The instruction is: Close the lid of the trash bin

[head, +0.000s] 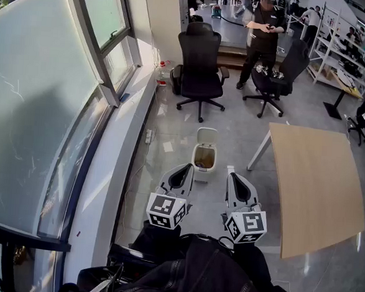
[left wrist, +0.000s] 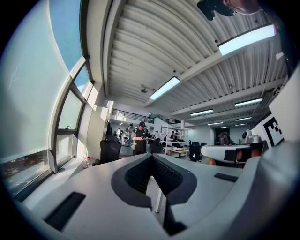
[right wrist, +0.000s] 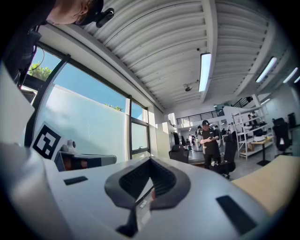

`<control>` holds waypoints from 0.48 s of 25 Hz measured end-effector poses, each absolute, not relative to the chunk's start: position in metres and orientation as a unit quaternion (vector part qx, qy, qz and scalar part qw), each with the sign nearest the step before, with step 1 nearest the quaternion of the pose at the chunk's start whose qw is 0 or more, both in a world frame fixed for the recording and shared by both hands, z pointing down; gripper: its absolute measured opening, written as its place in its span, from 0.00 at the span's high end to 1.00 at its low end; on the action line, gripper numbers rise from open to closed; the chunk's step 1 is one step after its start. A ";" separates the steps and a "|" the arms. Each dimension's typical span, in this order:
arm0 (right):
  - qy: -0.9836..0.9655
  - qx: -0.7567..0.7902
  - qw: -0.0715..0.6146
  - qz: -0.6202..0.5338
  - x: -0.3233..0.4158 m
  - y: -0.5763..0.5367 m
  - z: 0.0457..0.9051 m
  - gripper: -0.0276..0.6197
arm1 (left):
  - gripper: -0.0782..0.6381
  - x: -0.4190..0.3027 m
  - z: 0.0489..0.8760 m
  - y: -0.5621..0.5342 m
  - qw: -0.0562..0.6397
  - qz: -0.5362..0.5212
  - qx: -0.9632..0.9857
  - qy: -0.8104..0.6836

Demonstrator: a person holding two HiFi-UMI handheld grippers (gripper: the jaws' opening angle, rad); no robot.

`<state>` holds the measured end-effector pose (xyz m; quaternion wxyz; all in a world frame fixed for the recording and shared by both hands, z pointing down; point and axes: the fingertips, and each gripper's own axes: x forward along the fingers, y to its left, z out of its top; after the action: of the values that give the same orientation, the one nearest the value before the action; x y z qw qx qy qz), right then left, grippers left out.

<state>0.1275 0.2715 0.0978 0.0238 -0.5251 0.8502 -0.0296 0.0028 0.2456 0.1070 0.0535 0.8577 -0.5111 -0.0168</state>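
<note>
Left claw [head: 184, 168] and right claw [head: 231, 172] are held level and side by side low in the head view, just above the holder's dark jacket [head: 192, 274]. Each has a marker cube [head: 246, 226] at its near end. Both are closed and empty: in each gripper view the dark ribbed pads [left wrist: 136, 176] meet at the tips, with only a narrow gap behind them and nothing held between. Neither claw touches anything.

Just beyond the tips, and between the two claws in the head view, the bin [head: 205, 157] stands on the grey tiled floor [head: 234, 124]. It is small and white. Its lid [head: 207, 136] is up, standing upright at the far edge, so the brownish inside shows. The claws are near the bin but apart from it.

Right of the bin is a desk [head: 314, 182] with a pale wood top and a white leg [head: 257, 155] slanting down near the bin. On the left, a power strip [head: 148, 135] lies at the foot of the sill below the big windows [head: 42, 101].

Farther off, a black chair [head: 201, 59] stands by the windows, with a red-capped bottle [head: 163, 72] just to its left. A second chair [head: 276, 77] is to its right. Behind that one stands a person [head: 263, 32] in dark clothes, with both hands raised together at the chest. White shelves [head: 339, 50] line the far right.
</note>
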 end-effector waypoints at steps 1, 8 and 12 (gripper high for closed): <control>0.850 -0.525 0.025 -0.030 0.128 0.271 0.099 0.96 | 0.89 0.004 0.108 0.245 0.053 -0.017 0.858 -0.510; 0.849 -0.526 0.027 -0.034 0.132 0.272 0.100 0.96 | 0.89 0.012 0.109 0.245 0.053 -0.015 0.862 -0.504; 0.847 -0.529 0.030 -0.040 0.141 0.274 0.103 0.96 | 0.89 0.020 0.112 0.247 0.055 -0.011 0.863 -0.501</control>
<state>0.1408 0.2736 0.1029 0.0299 -0.5286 0.8474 -0.0396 0.0199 0.2471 0.1120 0.0554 0.8634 -0.5014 -0.0115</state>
